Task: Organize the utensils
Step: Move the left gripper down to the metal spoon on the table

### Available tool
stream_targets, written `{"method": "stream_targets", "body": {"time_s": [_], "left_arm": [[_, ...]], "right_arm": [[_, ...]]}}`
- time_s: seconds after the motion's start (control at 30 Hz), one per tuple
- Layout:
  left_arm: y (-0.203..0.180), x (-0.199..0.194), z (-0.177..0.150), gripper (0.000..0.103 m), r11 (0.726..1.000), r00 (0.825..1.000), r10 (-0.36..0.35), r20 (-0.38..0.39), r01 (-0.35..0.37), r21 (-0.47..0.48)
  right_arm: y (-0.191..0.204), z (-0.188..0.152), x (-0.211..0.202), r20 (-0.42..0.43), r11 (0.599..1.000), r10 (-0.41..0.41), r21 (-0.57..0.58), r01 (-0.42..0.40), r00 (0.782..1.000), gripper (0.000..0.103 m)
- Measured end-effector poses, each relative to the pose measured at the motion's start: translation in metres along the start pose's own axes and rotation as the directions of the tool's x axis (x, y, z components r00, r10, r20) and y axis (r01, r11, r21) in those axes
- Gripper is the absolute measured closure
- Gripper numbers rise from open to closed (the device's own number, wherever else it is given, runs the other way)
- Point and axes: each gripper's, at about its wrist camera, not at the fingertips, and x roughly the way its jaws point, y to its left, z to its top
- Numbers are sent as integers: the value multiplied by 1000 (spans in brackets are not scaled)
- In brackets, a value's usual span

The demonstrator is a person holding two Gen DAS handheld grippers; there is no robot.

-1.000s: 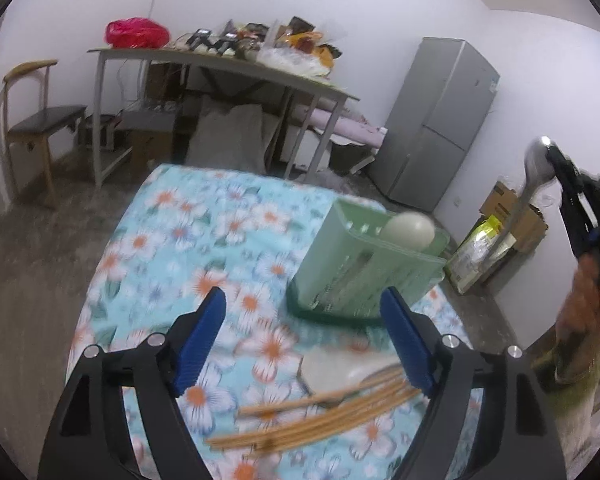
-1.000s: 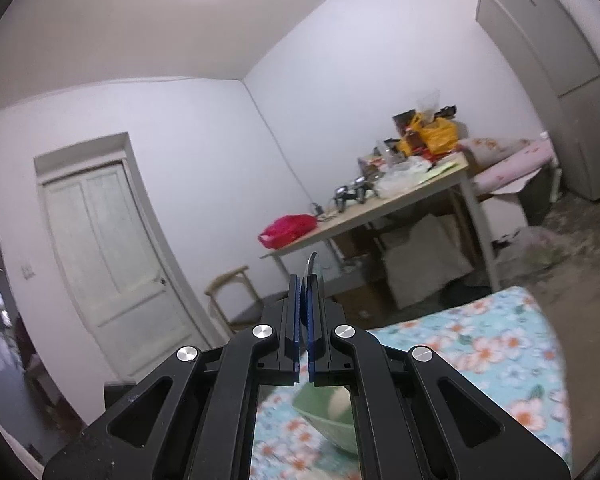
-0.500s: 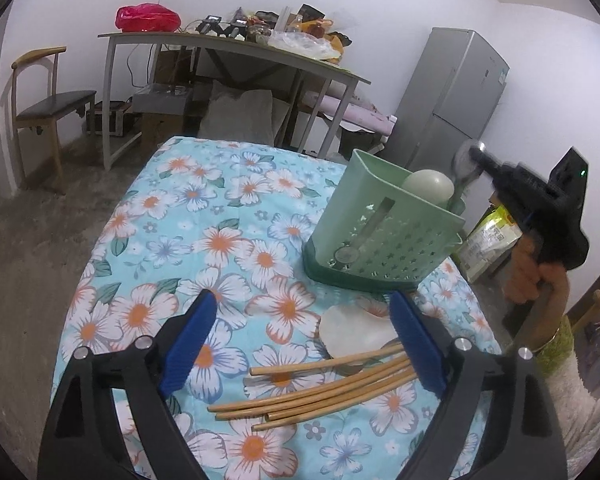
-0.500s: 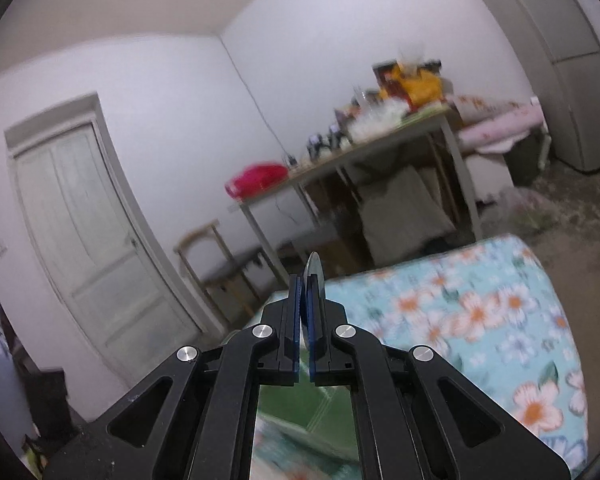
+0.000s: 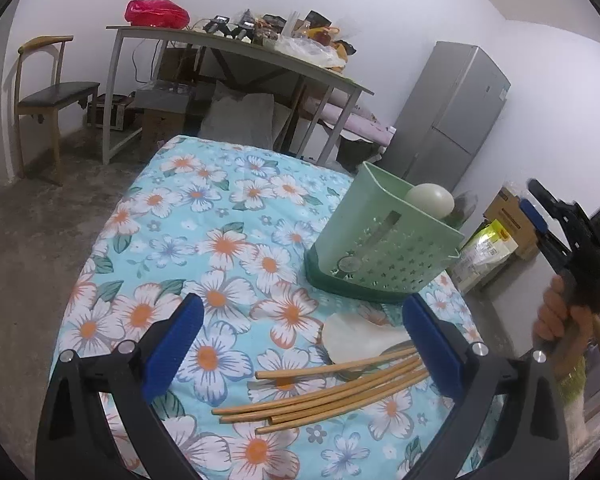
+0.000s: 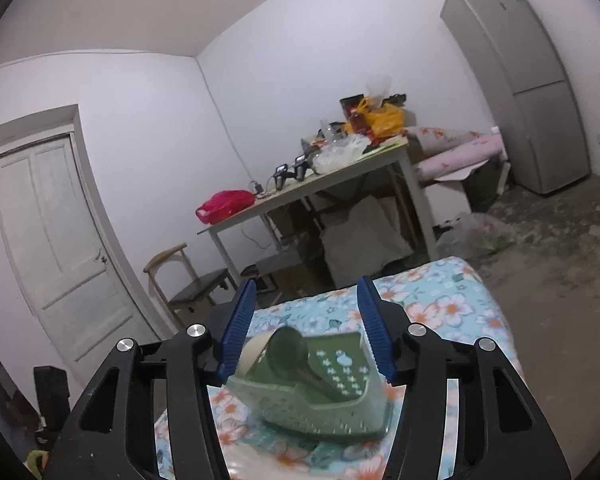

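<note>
Spoon (image 6: 290,354) now rests in the green basket (image 6: 340,396), released as the right gripper (image 6: 306,330) just opened, empty.

I see a perforated matt green plastic basket (image 5: 384,248) on the floral cloth table cover (image 5: 204,236). At five o'clock from it lie smooth wooden chopsticks (image 5: 324,392) and a glossy white ceramic-looking spoon (image 5: 356,338). My grippers' pads (image 6: 240,328) look ribbed blue plastic.

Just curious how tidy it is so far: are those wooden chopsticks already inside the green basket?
No, the chopsticks lie loose on the flowered cloth, in front of the green basket.
</note>
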Motion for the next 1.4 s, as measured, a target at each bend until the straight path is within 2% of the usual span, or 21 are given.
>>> {"method": "stream_targets", "body": {"time_s": [0.1, 0.23, 0.33, 0.43, 0.5, 0.57, 0.63, 0.7, 0.77, 0.83, 0.93, 1.03, 1.13, 1.17, 1.27, 1.3, 1.37, 1.4], "left_arm": [[3, -2, -1, 6, 1000, 1000, 10, 7, -10, -3], [6, -1, -7, 6, 999, 1000, -20, -3, 20, -34], [6, 5, -10, 6, 999, 999, -36, -16, 35, -41], [9, 21, -7, 6, 997, 997, -61, -54, 58, -53], [11, 36, -5, 6, 998, 996, -29, -84, 24, -54], [15, 56, -6, 6, 998, 990, 31, -135, -37, -43], [17, 75, -11, 12, 996, 979, 79, -186, -85, -26], [14, 89, -21, 19, 995, 968, 94, -233, -95, 7], [9, 95, -30, 22, 993, 961, 114, -251, -104, 54], [2, 93, -39, 22, 987, 959, 140, -246, -115, 112], [-4, 87, -49, 23, 981, 956, 144, -254, -105, 162], [-8, 81, -59, 25, 974, 952, 149, -267, -95, 205], [-10, 73, -60, 30, 982, 955, 89, -282, -37, 183], [-7, 69, -56, 35, 992, 959, 22, -282, 15, 128], [-5, 69, -42, 41, 994, 961, -99, -257, 110, 27], [-7, 73, -37, 45, 992, 959, -116, -259, 124, 15], [-10, 88, -30, 49, 987, 944, -158, -290, 160, -16], [-11, 97, -29, 54, 986, 935, -167, -313, 167, -29]], "right_arm": [[9, -12, -12, -27, 1000, 1, 13, 0, 1000, 48], [17, -45, -7, -150, 999, -3, 48, 11, 989, 48], [26, -80, 3, -279, 997, -59, 26, 69, 959, 48], [32, -111, 15, -401, 995, -58, 47, 84, 914, 48], [35, -123, 22, -461, 993, -74, 47, 108, 884, 48], [36, -130, 37, -510, 991, -86, 44, 126, 856, 57], [36, -134, 57, -550, 988, -113, 23, 150, 827, 64], [37, -138, 67, -563, 989, -117, 10, 149, 818, 69], [38, -146, 81, -582, 988, -141, -30, 152, 801, 76], [40, -156, 88, -609, 987, -154, -58, 150, 778, 77], [46, -166, 84, -633, 986, -163, -92, 136, 757, 77], [53, -175, 69, -642, 985, -170, -121, 121, 748, 77], [54, -175, 60, -651, 986, -163, -116, 116, 741, 77], [52, -176, 57, -654, 988, -153, -99, 116, 741, 77], [47, -177, 53, -655, 991, -128, -59, 118, 745, 78], [47, -177, 53, -654, 991, -127, -56, 119, 746, 78], [47, -175, 52, -652, 991, -129, -56, 122, 747, 78], [48, -175, 52, -652, 991, -131, -57, 124, 747, 78]]}}
